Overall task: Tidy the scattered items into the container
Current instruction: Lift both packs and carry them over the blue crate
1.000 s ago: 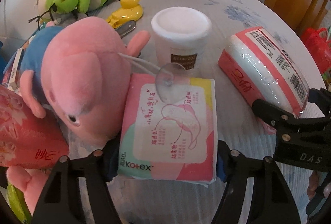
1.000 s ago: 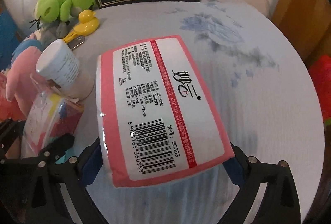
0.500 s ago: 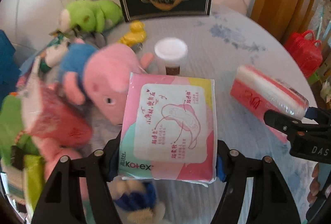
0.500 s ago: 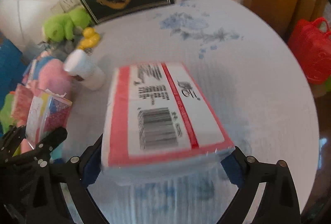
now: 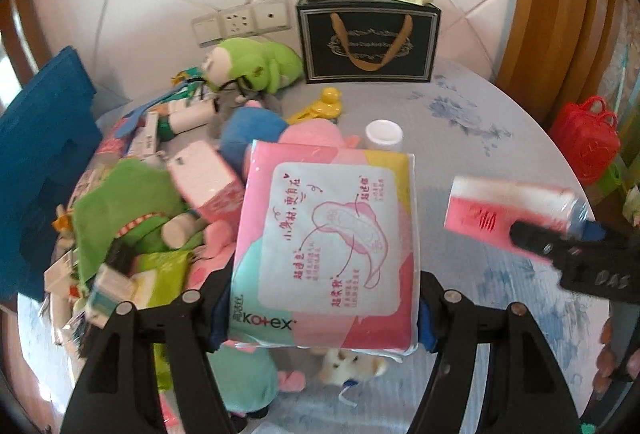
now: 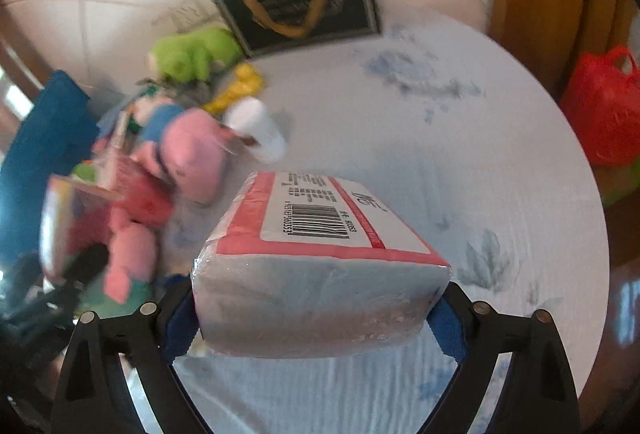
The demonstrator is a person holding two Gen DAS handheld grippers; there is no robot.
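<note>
Grippers in mid-air above a round surface (image 5: 500, 161) covered by a pale cloth with blue flowers. Left gripper (image 5: 320, 308) is clamped on a pink Kotex pack (image 5: 326, 246), its blue pads pressing the pack's two long sides near the printed brand; the pack is held clear of the surface, face up to the camera. Right gripper (image 6: 316, 310) is clamped on a tissue pack (image 6: 320, 266) with a pink border and a white barcode label, also lifted off the surface; in the left wrist view the same tissue pack (image 5: 516, 209) appears to the right of the Kotex pack, well apart from it. Landmark: the white cup (image 5: 383, 133), standing on the surface just beyond the Kotex pack. Left of the cup lies a pink plush toy (image 5: 308, 133) with a blue body, and further left a heap of small boxes, packets and green cloth. Behind the cup, a yellow duck clip (image 5: 324, 105); behind that, a green plush toy (image 5: 256, 63) and a black gift bag (image 5: 368, 41) with gold handles, standing against the tiled wall. Right of the cup, past the edge of the surface, hangs a red mesh bag (image 5: 586, 137). Which thing serves as the container cannot be told.
</note>
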